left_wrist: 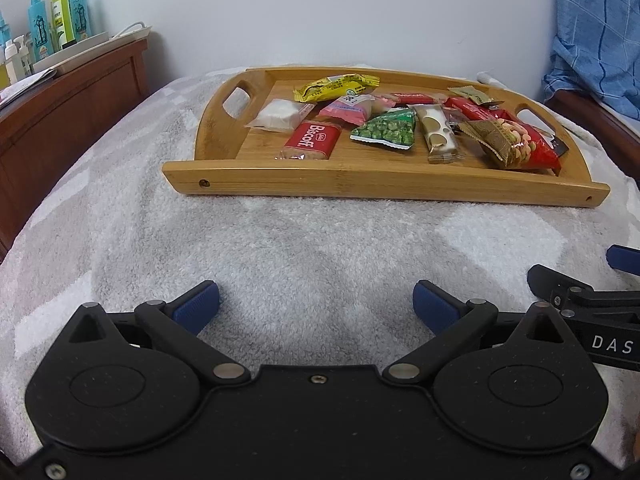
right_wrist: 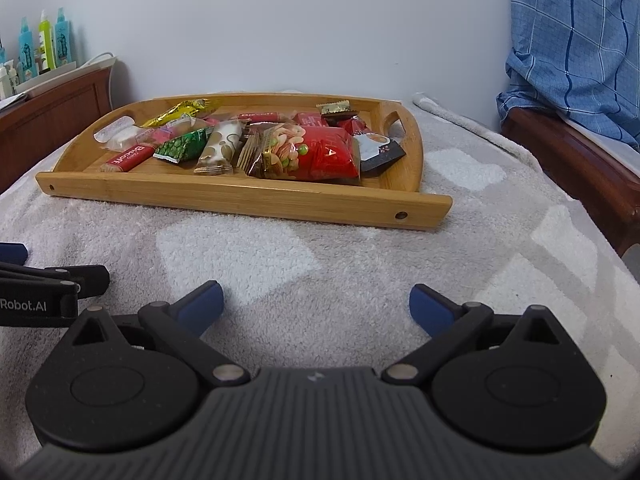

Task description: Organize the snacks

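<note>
A wooden tray with cut-out handles lies on a grey towel ahead of both grippers; it also shows in the right wrist view. It holds several snack packets: a red Biscoff pack, a green pea bag, a yellow packet, a white-gold bar and a red nut bag. My left gripper is open and empty, low over the towel, short of the tray. My right gripper is open and empty beside it, also short of the tray.
The grey towel covers the surface. A wooden cabinet with bottles stands at the left. Blue checked cloth hangs over wooden furniture at the right. A white wall is behind the tray.
</note>
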`<act>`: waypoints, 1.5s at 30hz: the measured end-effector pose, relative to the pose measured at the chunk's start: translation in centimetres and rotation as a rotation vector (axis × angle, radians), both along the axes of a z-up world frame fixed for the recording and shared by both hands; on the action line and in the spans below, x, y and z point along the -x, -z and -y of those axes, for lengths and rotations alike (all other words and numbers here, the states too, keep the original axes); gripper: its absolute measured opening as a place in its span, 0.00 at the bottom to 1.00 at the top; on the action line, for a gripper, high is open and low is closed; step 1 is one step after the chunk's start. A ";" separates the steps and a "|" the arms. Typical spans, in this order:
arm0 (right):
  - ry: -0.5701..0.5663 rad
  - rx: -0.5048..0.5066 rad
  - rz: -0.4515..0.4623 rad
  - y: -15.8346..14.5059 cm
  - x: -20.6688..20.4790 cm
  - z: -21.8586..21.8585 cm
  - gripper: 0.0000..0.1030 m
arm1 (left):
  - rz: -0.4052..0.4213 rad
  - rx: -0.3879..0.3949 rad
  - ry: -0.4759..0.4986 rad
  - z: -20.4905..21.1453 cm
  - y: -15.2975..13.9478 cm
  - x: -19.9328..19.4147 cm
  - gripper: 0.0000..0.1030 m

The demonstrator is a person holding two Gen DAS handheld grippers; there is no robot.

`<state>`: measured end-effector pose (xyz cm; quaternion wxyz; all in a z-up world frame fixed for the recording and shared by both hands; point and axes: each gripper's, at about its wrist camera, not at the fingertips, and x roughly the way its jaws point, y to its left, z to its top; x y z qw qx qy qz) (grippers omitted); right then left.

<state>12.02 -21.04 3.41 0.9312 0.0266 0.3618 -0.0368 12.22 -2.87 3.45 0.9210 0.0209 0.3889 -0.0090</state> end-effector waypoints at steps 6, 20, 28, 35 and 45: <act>0.007 0.000 0.002 0.0 0.0 -0.1 1.00 | 0.003 0.002 -0.009 0.0 0.0 -0.1 1.00; 0.006 0.001 0.001 0.0 0.0 -0.1 1.00 | 0.016 0.001 -0.025 0.2 0.1 0.3 1.00; 0.006 0.001 0.002 0.0 0.0 -0.1 1.00 | 0.013 0.003 -0.023 0.1 0.1 0.3 1.00; 0.006 0.001 0.002 0.0 0.0 -0.1 1.00 | 0.012 0.001 -0.021 0.1 0.1 0.3 1.00; 0.006 0.001 0.002 0.1 0.0 -0.1 1.00 | 0.012 0.001 -0.021 0.1 0.1 0.3 1.00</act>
